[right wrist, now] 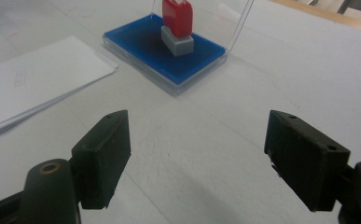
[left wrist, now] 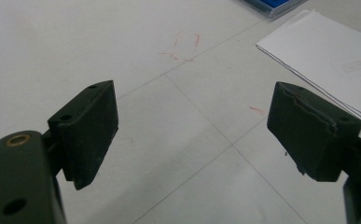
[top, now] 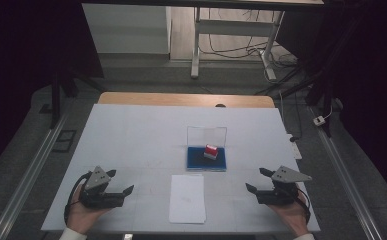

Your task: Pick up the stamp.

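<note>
A red-handled stamp [top: 211, 151] [right wrist: 177, 25] with a grey base stands upright on a blue ink pad [top: 195, 160] [right wrist: 141, 42] in a clear case whose lid stands up behind it. A small stack of white paper [top: 187, 198] [left wrist: 325, 58] [right wrist: 26, 81] lies in front of the pad. My left gripper [top: 121, 182] [left wrist: 192, 130] is open near the table's front left, nothing between its jaws. My right gripper [top: 257, 180] [right wrist: 197, 158] is open at the front right, pointed toward the stamp and some way short of it.
A white sheet [top: 131, 135] covers the table; faint red pen marks [left wrist: 183, 46] show on it ahead of my left gripper. A wooden table edge [top: 181, 98] lies at the back. Beyond it stand desk legs [top: 196, 45] and floor cables [top: 281, 60].
</note>
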The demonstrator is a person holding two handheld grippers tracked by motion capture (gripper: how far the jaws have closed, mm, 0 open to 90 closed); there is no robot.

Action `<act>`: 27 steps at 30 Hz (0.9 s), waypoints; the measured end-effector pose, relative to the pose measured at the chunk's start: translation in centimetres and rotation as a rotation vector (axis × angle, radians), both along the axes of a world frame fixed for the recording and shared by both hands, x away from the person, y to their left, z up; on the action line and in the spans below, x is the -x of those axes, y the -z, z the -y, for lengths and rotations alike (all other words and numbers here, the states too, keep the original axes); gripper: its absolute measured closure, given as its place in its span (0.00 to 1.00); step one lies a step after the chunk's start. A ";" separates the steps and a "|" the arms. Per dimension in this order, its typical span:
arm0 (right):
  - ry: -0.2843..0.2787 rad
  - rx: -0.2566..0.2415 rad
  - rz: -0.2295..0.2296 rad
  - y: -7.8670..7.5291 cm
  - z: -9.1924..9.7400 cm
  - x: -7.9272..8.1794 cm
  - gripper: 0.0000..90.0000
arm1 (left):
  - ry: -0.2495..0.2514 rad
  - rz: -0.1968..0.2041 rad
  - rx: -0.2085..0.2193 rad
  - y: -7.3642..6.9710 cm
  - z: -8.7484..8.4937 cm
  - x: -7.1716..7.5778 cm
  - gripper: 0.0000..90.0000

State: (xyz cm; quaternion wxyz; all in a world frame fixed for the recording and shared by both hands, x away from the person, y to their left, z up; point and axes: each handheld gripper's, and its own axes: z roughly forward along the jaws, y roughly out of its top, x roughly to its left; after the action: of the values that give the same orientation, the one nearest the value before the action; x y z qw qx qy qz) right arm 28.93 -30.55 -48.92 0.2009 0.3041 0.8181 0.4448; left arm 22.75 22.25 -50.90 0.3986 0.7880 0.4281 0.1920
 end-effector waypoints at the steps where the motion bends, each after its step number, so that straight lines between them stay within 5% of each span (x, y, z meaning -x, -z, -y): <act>1: -0.001 -0.005 0.000 -0.1 -0.1 -0.1 0.26 | -0.001 0.000 -0.001 0.0 0.0 0.0 0.19; 27: -0.063 -0.020 0.021 -2.9 -4.0 -2.1 0.30 | -0.027 -0.021 -0.011 0.5 -0.3 -0.4 0.19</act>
State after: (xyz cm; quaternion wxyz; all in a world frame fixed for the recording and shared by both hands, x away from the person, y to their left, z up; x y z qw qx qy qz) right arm 31.04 -26.60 -46.05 0.1921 0.2754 0.8207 0.4622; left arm 23.14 22.51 -51.44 0.3873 0.7863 0.4418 0.1911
